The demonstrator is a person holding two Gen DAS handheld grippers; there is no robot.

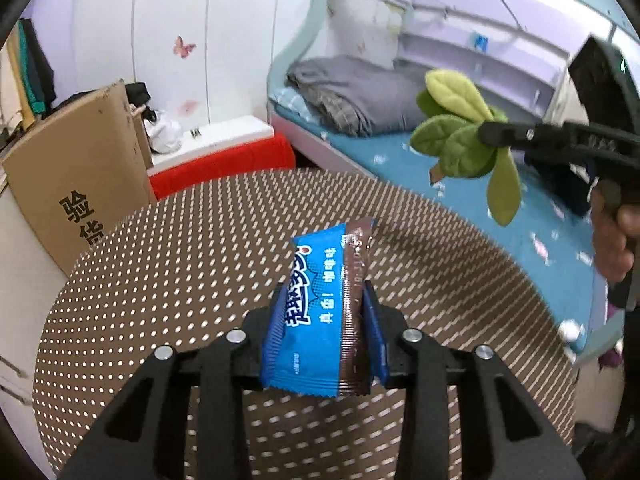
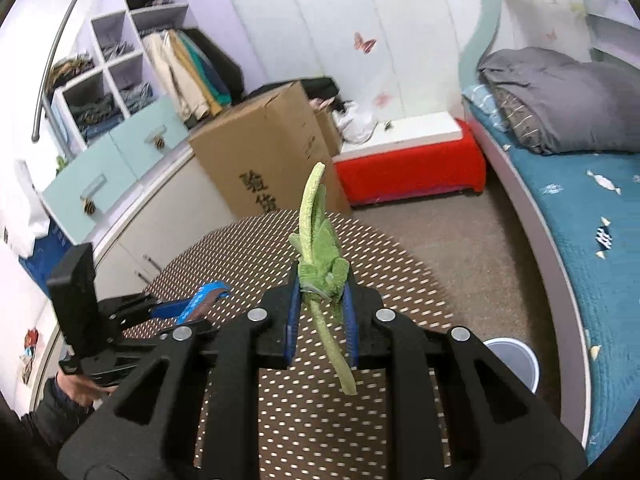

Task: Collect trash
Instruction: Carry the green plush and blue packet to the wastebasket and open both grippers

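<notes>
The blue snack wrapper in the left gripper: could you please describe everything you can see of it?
The blue snack wrapper is a glossy plastic packet, bright blue with white lettering and a brown strip down one side, its ends crimped. It looks flat and unopened or empty; I cannot tell which. It stands roughly upright, pinched at its lower half between the blue-padded jaws of the left gripper, above the brown dotted table and clear of it. Nothing else touches it.

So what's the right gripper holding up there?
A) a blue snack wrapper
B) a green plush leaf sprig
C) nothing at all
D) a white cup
B: the right gripper is shut on a green plush leaf sprig above the dotted round table, while the blue snack wrapper sits in the left gripper.
</notes>
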